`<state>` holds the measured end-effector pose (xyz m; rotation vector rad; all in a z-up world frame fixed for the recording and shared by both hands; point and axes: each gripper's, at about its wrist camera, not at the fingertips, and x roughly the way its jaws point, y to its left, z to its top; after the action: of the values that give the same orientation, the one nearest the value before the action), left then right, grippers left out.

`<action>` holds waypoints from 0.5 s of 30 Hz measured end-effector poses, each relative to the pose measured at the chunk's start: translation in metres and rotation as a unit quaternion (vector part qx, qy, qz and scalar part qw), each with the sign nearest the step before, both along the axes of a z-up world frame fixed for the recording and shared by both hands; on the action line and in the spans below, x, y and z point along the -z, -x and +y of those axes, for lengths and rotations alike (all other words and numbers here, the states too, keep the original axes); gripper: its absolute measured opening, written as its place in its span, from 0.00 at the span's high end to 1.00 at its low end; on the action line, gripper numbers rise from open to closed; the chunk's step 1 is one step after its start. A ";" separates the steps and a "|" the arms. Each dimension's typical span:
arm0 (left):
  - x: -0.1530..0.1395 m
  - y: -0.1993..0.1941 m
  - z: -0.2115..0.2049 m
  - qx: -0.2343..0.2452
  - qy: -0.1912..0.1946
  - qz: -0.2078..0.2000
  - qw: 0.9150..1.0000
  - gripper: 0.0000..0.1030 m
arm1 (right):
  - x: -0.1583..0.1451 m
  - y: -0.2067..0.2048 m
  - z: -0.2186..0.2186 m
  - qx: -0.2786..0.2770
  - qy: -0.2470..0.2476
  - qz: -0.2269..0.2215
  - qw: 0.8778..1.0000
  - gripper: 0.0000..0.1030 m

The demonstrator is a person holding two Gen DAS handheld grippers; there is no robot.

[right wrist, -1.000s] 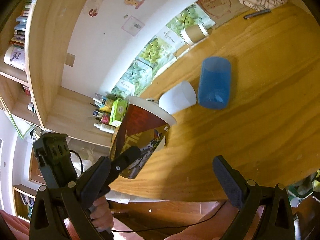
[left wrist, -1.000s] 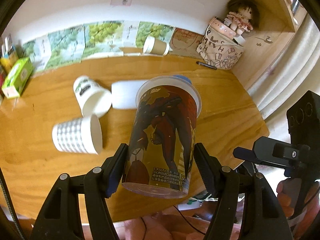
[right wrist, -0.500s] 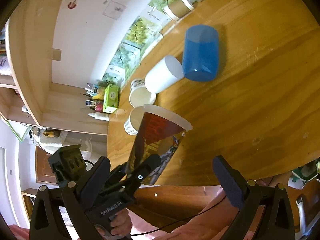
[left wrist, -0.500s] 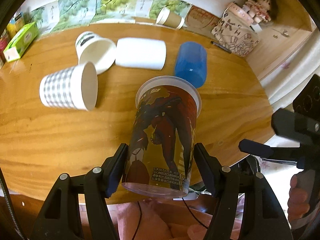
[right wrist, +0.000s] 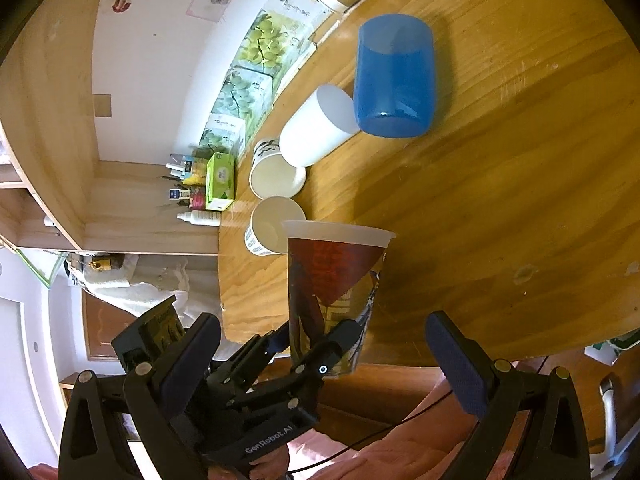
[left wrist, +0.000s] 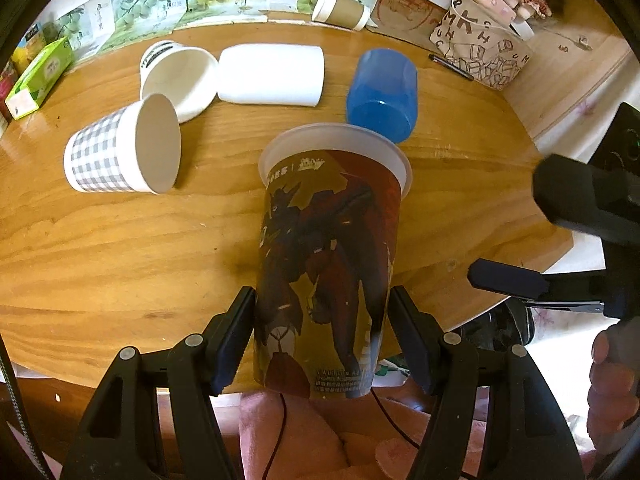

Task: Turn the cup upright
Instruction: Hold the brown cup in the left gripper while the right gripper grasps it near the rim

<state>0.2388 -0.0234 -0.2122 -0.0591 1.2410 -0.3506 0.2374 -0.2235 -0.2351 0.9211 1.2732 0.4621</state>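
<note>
My left gripper is shut on a tall printed cup with a red and gold robot picture and a white rim. It holds the cup near its base, rim pointing away, above the near edge of the round wooden table. In the right wrist view the same cup is held by the left gripper over the table's edge. My right gripper is open and empty, to the right of the cup; its fingers show in the left wrist view.
Several cups lie on their sides on the table: a blue plastic one, a white one, a black-printed white one, a grey checked one. A brown cup, a patterned bag, a pen and a green box are at the back.
The left gripper has tilted downward and drawn back toward me with the printed cup; the table and lying cups fill more of its view. The right gripper has stayed open beside it.
</note>
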 end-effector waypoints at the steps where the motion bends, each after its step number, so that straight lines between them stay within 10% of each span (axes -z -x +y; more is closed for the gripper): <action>1: 0.000 0.001 -0.001 -0.001 -0.002 0.002 1.000 0.32 | 0.002 -0.001 0.000 0.000 -0.003 0.004 1.000 0.01; 15: 0.002 0.010 -0.010 -0.006 0.006 0.038 0.999 0.32 | 0.040 -0.026 -0.007 -0.002 -0.036 0.082 0.996 0.00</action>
<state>0.2283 -0.0331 -0.2145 -0.0919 1.3126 -0.3478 0.2632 -0.2305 -0.2753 1.0352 1.4143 0.4449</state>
